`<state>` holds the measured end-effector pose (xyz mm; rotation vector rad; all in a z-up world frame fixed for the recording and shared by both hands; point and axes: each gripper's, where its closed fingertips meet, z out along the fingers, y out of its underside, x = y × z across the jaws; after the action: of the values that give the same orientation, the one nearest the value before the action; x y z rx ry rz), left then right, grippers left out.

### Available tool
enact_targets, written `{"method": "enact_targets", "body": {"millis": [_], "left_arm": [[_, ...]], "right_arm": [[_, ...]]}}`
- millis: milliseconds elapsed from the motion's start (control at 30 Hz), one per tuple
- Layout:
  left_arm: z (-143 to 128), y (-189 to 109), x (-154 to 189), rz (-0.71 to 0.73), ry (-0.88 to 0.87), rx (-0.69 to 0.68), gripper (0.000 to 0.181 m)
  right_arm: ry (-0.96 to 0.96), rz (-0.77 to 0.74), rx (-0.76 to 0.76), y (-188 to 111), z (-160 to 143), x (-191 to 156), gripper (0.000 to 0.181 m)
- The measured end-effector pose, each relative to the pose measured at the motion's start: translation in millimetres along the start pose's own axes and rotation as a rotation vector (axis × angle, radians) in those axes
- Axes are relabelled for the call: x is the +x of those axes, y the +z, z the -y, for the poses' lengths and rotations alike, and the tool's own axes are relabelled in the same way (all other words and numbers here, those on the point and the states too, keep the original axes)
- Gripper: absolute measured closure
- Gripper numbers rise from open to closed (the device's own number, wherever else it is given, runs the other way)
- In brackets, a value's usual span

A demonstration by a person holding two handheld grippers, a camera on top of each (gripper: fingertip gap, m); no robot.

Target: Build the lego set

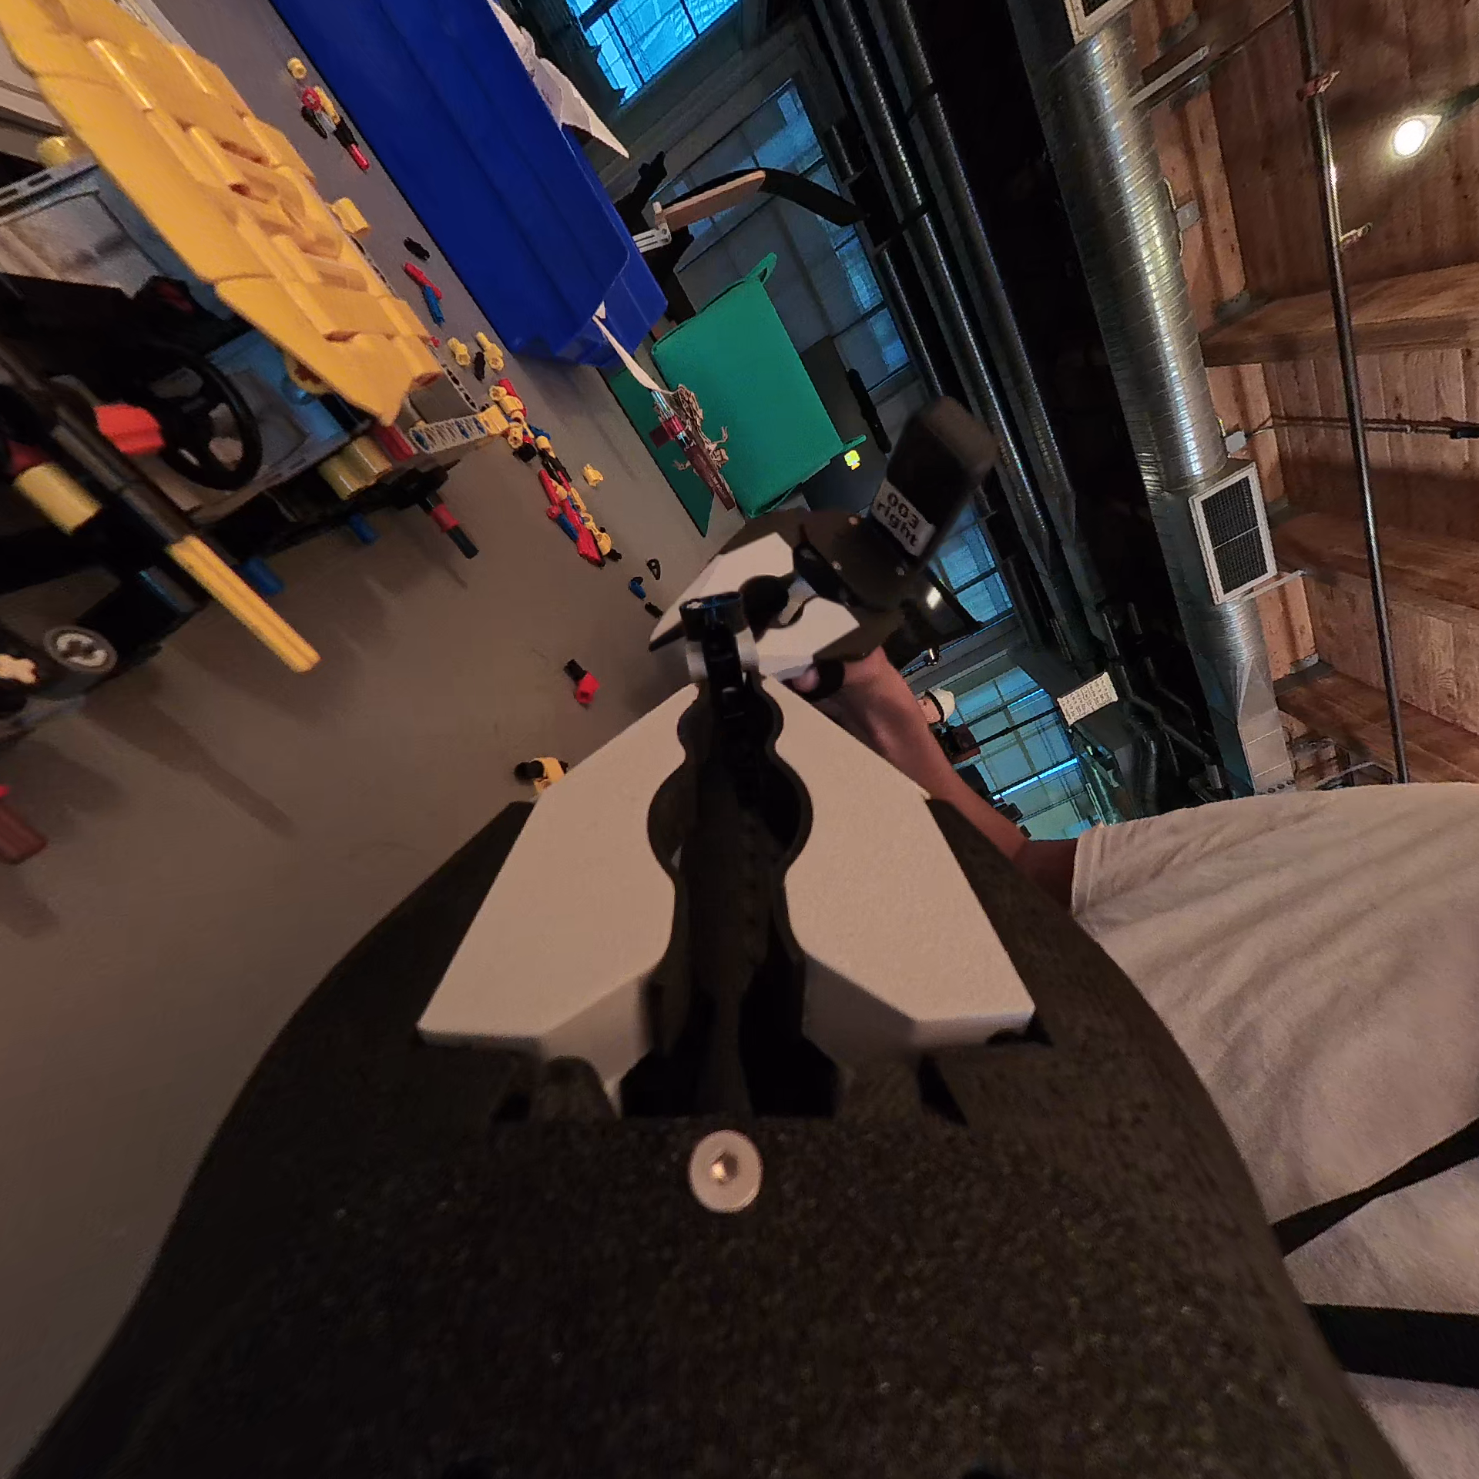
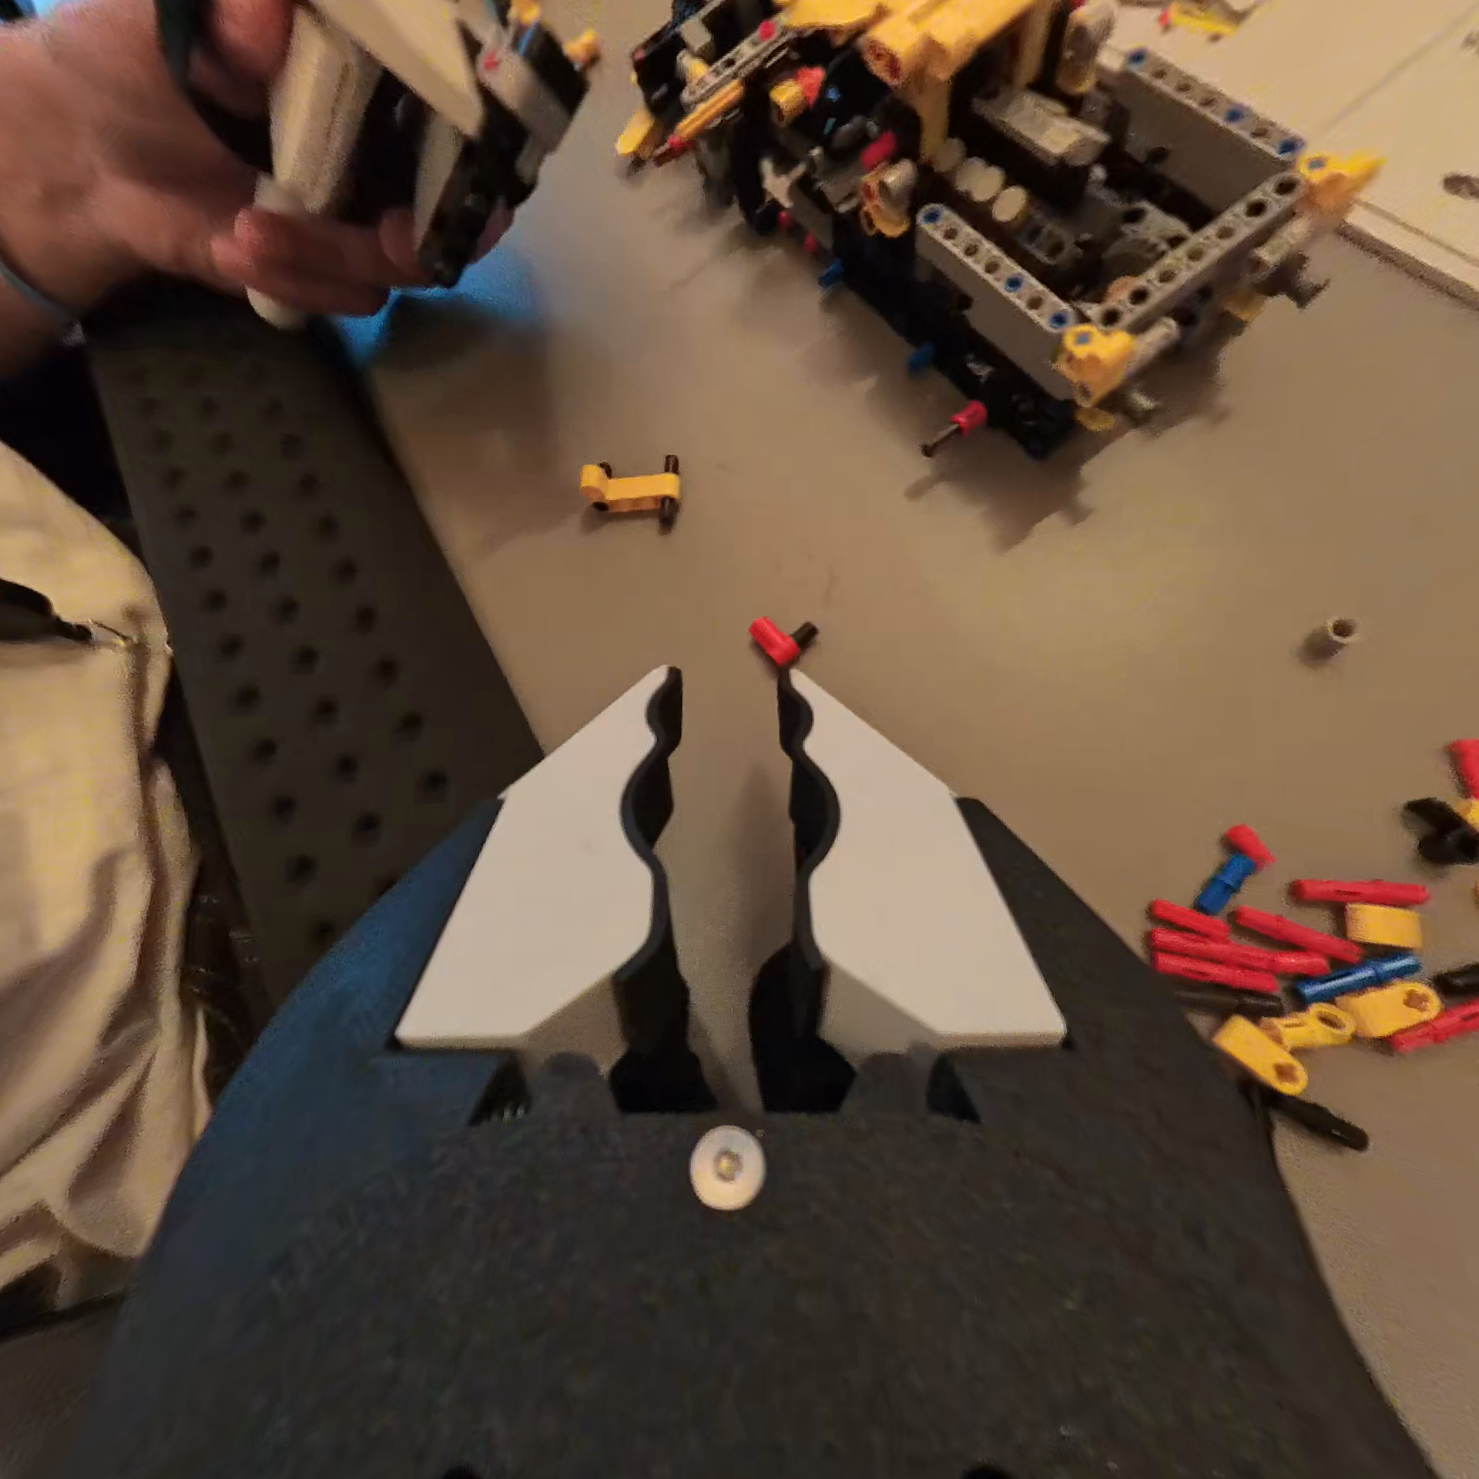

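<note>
The left gripper (image 1: 724,688) is seen with its jaws closed together on a thin black lego piece (image 1: 715,640), which sticks out past the fingertips. The right gripper (image 2: 730,680) is held low over the grey table (image 2: 1040,640), its jaws apart with nothing between them. A small red and black pin (image 2: 780,640) lies on the table just beyond the right fingertips. A yellow connector with black pins (image 2: 632,490) lies farther off, apart from the other pieces. The part-built lego model (image 2: 984,192), yellow, grey and black, stands at the far side of the table. A loose heap of red, blue and yellow pieces (image 2: 1312,960) is spread at the right edge. In the right wrist view the left gripper is held by a hand (image 2: 120,160) at the upper left, blurred. A blue bin (image 1: 480,168) stands on the table beyond the model.
</note>
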<state>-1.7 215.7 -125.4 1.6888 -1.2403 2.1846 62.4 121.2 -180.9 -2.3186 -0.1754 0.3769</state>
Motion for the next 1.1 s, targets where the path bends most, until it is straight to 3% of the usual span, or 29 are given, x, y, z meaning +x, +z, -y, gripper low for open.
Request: {"method": "enact_targets", "body": {"millis": [333, 533, 633, 833, 1000, 1100], "left_arm": [[-1, 1, -1, -0.001, -0.007, -0.005, 0.173], [0, 0, -2, 0.004, -0.015, 0.0, 0.173], [1, -2, -11, 0.061, -0.023, 0.005, 0.173], [-26, -21, -53, 0.364, 0.008, -0.24, 0.173], [-48, -24, -52, 0.412, 0.074, -0.409, 0.172], [-54, -23, -51, 0.409, 0.082, -0.437, 0.161]], "right_arm": [[0.018, -0.035, -0.038, 15, -5, 20, 0.163], [0.103, 0.095, -0.086, 30, 0, 19, 0.165], [0.104, 0.088, -0.119, 32, 0, 22, 0.166], [-0.027, 0.008, -0.194, 38, -4, 19, 0.176], [-0.143, -0.099, -0.206, 39, -3, 19, 0.177], [-0.159, -0.176, -0.164, 36, 6, 21, 0.177]]}}
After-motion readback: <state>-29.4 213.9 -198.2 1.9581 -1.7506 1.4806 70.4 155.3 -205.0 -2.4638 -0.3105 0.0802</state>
